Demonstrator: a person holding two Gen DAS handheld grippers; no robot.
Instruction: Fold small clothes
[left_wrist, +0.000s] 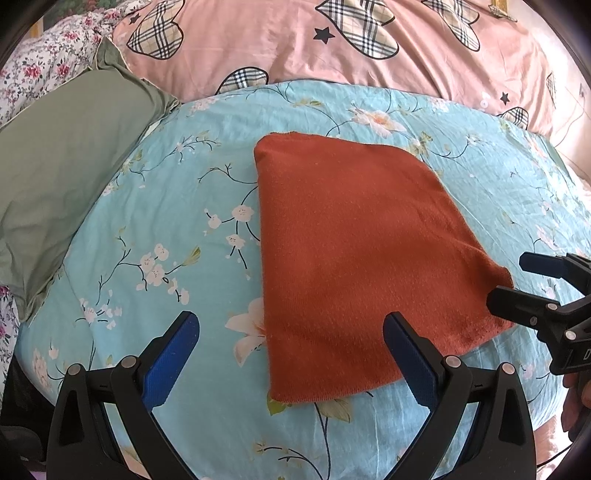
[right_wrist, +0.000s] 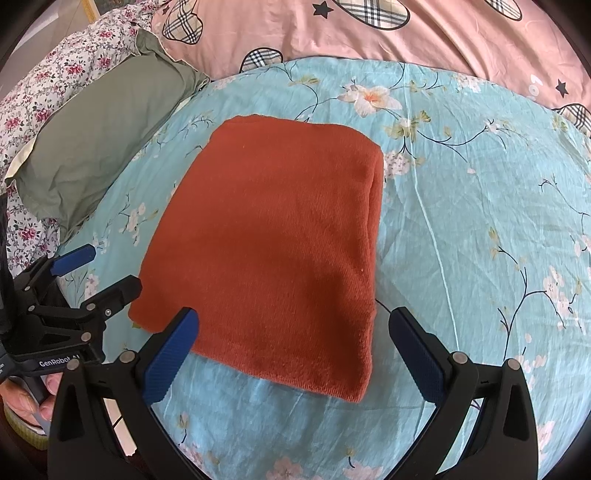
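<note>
A: Rust-orange knit, folded into a thick rectangle: that was the garment, and it lay flat on the light blue floral sheet, roughly at the sheet's centre, with stacked layers showing along its right edge in the right wrist view.

B: Any legible marking?

A: One. The left gripper, seen at the left edge of the right wrist view, carried white lettering reading "GenRobot" followed by characters partly covered. On the right gripper, seen at the right edge of the left wrist view, a single white "D" was visible; the rest was cut off by the frame.

B: Finger state?

A: Both sets were spread, gripping nothing. The left gripper's blue pads stood apart over the garment's near left corner. The right gripper's blue pads stood apart over its near edge. The lower finger of the right gripper sat just beside the garment's near right corner; contact could not be confirmed.

B: What was obscured?

A: A green pillow at the far left ran out of frame. The pink duvet, printed with plaid hearts and stars, was cropped at the far edge. The person's fingers showed only partly, below the left gripper's body. A floral fabric lay behind the pillow.
</note>
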